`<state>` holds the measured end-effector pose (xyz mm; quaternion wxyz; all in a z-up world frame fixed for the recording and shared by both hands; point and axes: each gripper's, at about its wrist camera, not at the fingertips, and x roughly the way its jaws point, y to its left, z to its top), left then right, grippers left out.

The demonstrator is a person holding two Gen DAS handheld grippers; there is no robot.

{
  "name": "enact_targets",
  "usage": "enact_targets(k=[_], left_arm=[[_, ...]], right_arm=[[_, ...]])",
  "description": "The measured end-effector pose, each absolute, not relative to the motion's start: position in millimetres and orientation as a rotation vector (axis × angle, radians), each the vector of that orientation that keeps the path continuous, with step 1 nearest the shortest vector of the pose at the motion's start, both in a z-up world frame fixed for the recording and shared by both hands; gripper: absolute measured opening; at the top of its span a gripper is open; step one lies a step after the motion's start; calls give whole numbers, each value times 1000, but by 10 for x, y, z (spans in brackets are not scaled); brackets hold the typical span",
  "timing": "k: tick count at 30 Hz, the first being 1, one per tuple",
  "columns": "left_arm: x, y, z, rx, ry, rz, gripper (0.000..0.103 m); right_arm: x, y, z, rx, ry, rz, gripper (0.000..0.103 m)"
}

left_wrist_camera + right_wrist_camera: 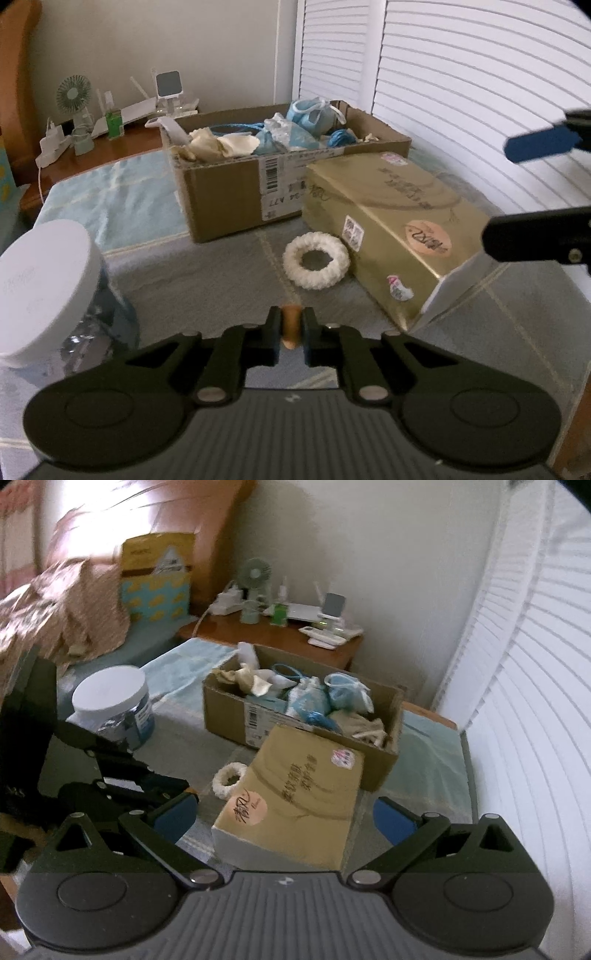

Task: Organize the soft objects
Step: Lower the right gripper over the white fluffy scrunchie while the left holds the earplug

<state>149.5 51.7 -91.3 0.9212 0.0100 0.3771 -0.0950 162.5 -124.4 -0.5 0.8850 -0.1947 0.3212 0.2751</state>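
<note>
A white fluffy ring [316,262] lies on the bed cover, against the left side of a gold tissue pack [391,229]. Behind both stands an open cardboard box [229,206] holding several blue and cream soft items. My left gripper [290,326] hovers a short way in front of the ring, shut, with only its orange pads showing between the jaws. My right gripper [284,818] is open, its blue pads [177,818] spread either side of the near end of the tissue pack [295,801] without touching it. From here the ring [229,779] peeks out left of the pack.
A white-lidded jar [44,288] stands on the bed at the left. Behind the box is a wooden nightstand [122,147] with a small fan, bottles and a router. White louvred doors [480,92] run along the right. A rumpled quilt [55,602] lies far left.
</note>
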Motion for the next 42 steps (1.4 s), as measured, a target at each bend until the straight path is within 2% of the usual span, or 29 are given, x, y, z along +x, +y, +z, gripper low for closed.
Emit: enact_targets(k=[2, 7, 12, 14, 22, 42], left_arm=[[1478, 553, -899, 29, 779, -193, 9], [1430, 644, -854, 31, 783, -182, 9], [1386, 721, -823, -12, 784, -168, 9], [1378, 736, -823, -19, 786, -162, 9], [1336, 795, -830, -53, 789, -142, 9], [1340, 843, -856, -81, 801, -117, 9]], right_arm=[[1662, -1154, 2, -467, 663, 614, 103], [1775, -851, -16, -662, 651, 733, 90], [1928, -538, -54, -805, 656, 851, 84], [1989, -414, -91, -850, 668, 904, 83], [2234, -72, -347, -1033, 781, 1035, 70], [2525, 149, -645, -1163, 954, 1144, 62]])
